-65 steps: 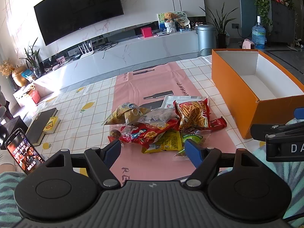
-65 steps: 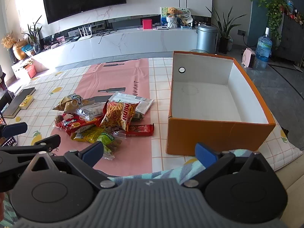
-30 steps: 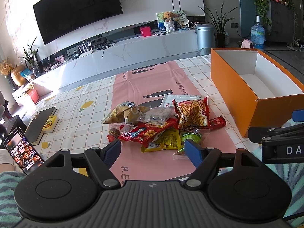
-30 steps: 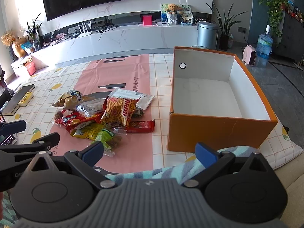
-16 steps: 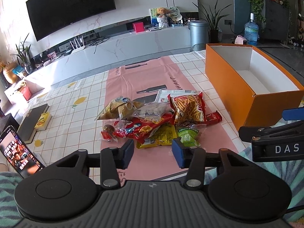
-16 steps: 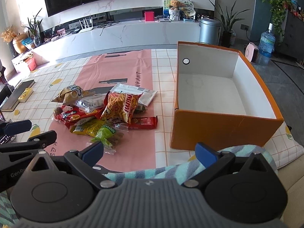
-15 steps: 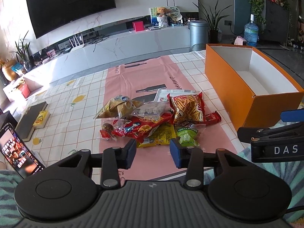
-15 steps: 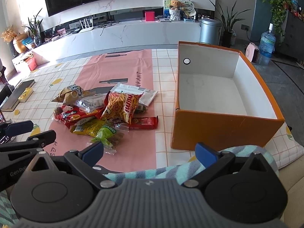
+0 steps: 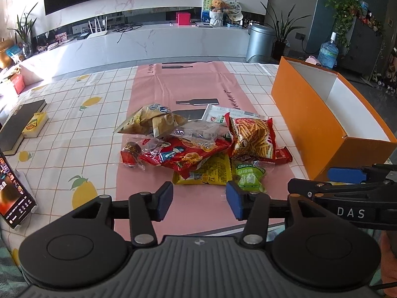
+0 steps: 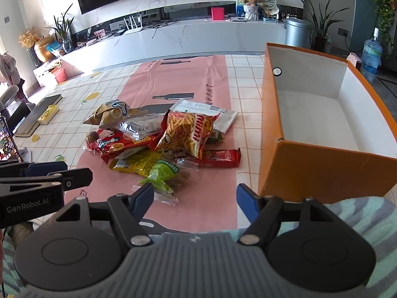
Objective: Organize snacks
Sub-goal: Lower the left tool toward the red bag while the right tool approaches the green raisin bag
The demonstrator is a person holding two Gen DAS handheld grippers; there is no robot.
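Honestly, snacks point(image 9: 198, 146) heaped on pink mat mid-tabletop, box point(image 10: 322, 129) beside them empty. Left tongs point(image 9: 199, 200), right tongs point(image 10: 194, 196) both apart, holding nothing. Risk: slick overlapping bags, pinch one, neighbours drag along or slip.

1. "DAS" in white letters — on the side of the right gripper point(image 9: 347, 173), seen from the left wrist.
2. "GenRobot.AI" — on the left gripper point(image 10: 47, 171), seen from the right wrist.
3. "GREEN RAISIN" on the green snack packet point(image 10: 162, 173).
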